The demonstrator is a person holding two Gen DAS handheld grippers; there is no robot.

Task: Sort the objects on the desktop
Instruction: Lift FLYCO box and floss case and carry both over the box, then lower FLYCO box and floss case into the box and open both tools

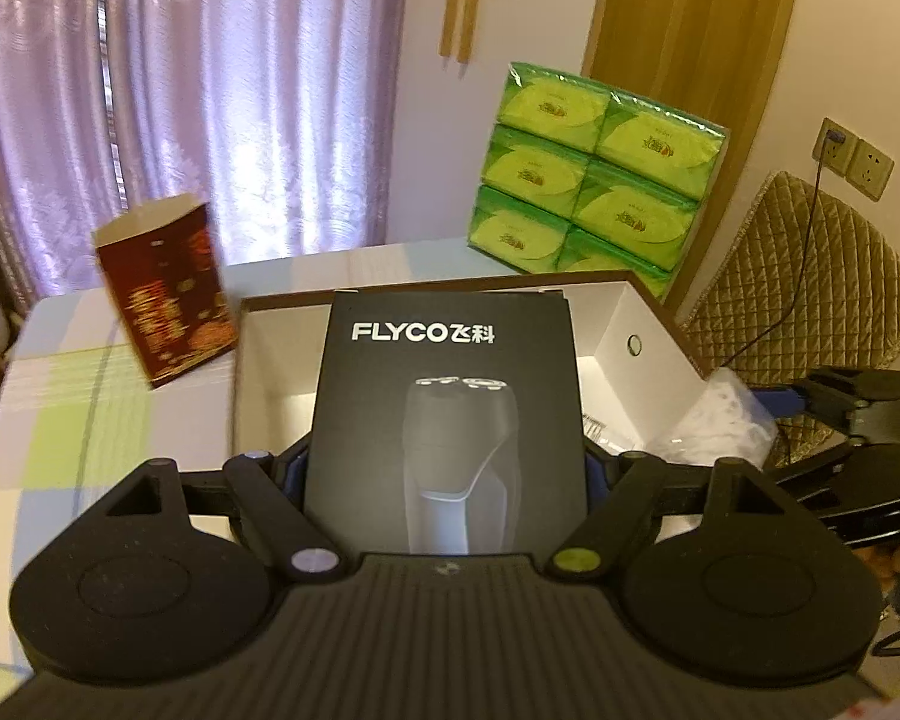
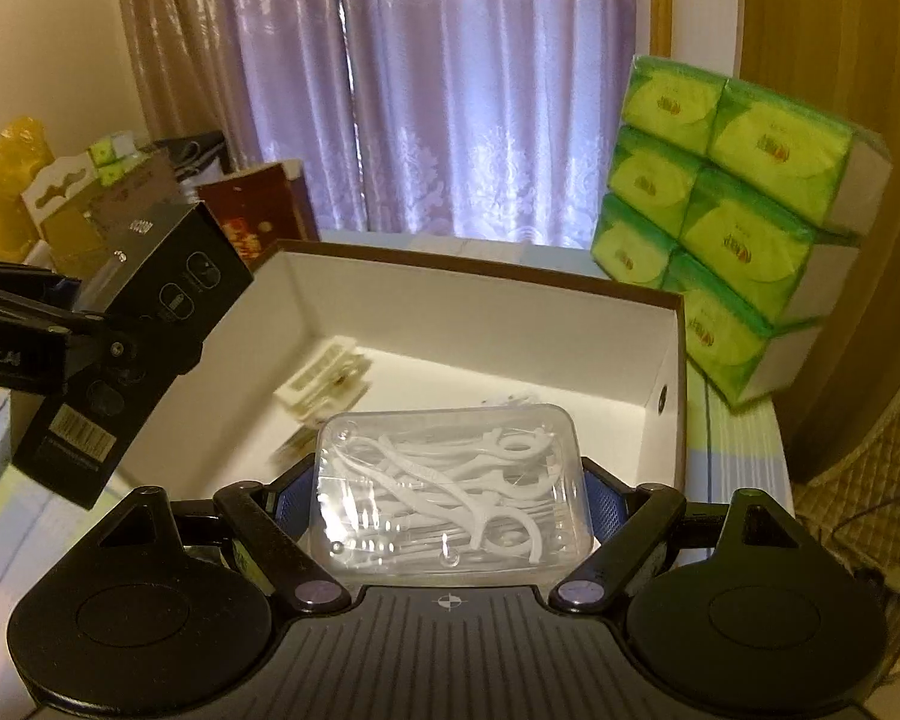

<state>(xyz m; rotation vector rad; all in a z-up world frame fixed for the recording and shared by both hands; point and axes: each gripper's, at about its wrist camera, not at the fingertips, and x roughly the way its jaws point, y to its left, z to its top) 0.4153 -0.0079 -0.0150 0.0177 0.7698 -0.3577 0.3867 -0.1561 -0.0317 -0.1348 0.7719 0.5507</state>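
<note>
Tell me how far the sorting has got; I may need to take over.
Done: a small cream item lies inside the white box. In hand: left claw holds the shaver box, right claw the floss-pick case, both above it. Left: red carton stands outside.

Left wrist fisheye: set just behind the left hand-held gripper [image 1: 447,468], looking forward along its fingers and slightly down, close over the near edge of an open white box [image 1: 648,324] on the bench [image 1: 90,396]. Facing the far edge of the bench, toward purple curtains [image 1: 210,90].

Right wrist fisheye: set just behind the right hand-held gripper [image 2: 450,492], same forward, downward tilt, close over the box [image 2: 486,306] near its right side, facing the curtains [image 2: 450,90].

Shared by both: box interior, green tissue packs [image 1: 588,180] [image 2: 726,228] at the far right corner, red carton [image 1: 168,294] [image 2: 258,216] at far left. Each hand-held gripper visible at the other view's side edge.
</note>
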